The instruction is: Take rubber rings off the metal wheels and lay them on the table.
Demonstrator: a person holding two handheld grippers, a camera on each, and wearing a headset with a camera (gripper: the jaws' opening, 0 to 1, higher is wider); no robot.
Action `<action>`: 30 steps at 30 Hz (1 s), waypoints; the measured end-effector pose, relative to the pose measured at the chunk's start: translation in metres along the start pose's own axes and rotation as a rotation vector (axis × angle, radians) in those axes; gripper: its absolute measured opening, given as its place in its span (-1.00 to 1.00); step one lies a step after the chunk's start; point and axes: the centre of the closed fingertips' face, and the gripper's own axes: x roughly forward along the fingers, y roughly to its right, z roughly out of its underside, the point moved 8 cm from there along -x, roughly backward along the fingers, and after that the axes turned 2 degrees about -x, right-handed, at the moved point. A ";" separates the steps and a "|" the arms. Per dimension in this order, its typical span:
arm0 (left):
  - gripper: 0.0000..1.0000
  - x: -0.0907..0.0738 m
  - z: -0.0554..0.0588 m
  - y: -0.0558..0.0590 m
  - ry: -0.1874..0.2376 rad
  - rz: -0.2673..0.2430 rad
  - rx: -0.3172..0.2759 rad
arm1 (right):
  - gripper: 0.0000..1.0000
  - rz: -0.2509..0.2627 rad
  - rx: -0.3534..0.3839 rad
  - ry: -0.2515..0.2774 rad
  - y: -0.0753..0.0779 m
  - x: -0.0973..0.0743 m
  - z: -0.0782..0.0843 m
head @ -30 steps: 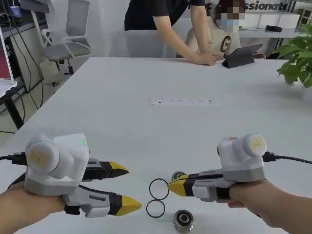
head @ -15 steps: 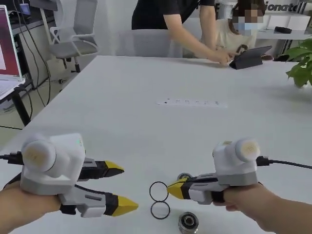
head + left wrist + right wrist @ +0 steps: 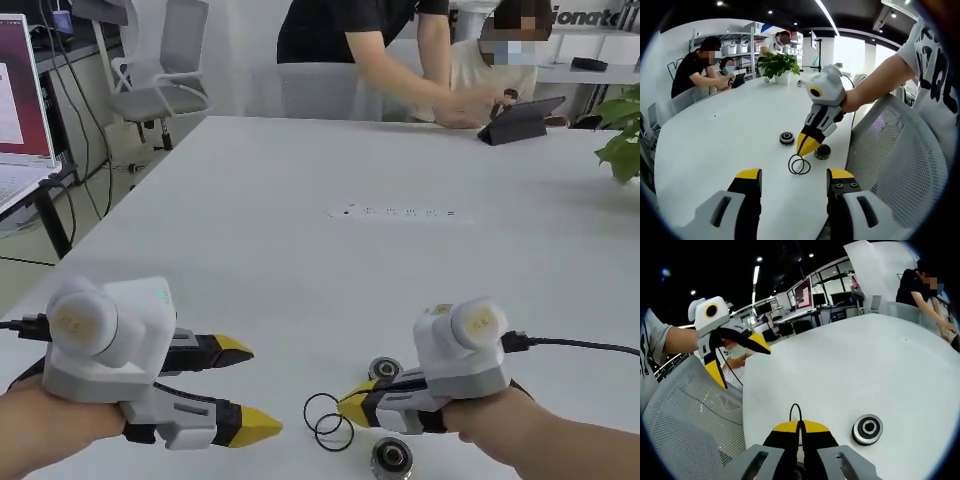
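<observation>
Nearest, at the table (image 3: 300, 260) edge: left gripper (image 3: 258, 388), jaws spread wide, nothing between them, aimed toward the rings. Just beyond, to the right: right gripper (image 3: 345, 408), jaws pressed together, apparently pinching the rim of the upper ring (image 3: 308, 405); thin black arc poking from the closed tips in the right gripper view. Lower ring (image 3: 338, 447) flat on the table, overlapping the pinched one. Near wheel (image 3: 392, 458) just beside the right gripper's underside; far wheel (image 3: 385, 369) just behind it. Cannot tell whether either wheel carries more rubber.

Step in hand, by judgement: laying the pinched ring down beside the one already off. Probably late in the task, with two rings free and two wheels.

Next move calls for: opening the right jaws low over the table, lifting straight away so as not to drag either ring, then checking the wheels for leftover rubber. Left gripper free for steadying a wheel if needed.

In the way: little. Near wheel close enough to be nudged and rolled; overlapping rings prone to snagging together; cable (image 3: 570, 345) trailing from the right gripper, clear of the work.

Farther out: white power strip (image 3: 390, 212) mid-table, well apart. Far end: people bent over a tablet (image 3: 520, 115), chairs (image 3: 160, 70), plant (image 3: 625, 135); laptop (image 3: 20, 100) off to the left. None near the work.
</observation>
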 end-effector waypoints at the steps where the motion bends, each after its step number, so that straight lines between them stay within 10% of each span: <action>1: -0.02 0.000 0.000 0.000 -0.001 -0.001 -0.001 | -1.00 0.006 -0.010 -0.008 0.000 0.000 0.000; 11: -0.02 -0.002 0.002 -0.002 -0.004 -0.008 -0.004 | -0.78 0.023 -0.028 -0.011 0.001 -0.004 0.000; 30: -0.02 0.018 -0.019 -0.016 -0.005 0.022 0.026 | -0.53 0.028 -0.042 0.142 0.012 -0.045 -0.015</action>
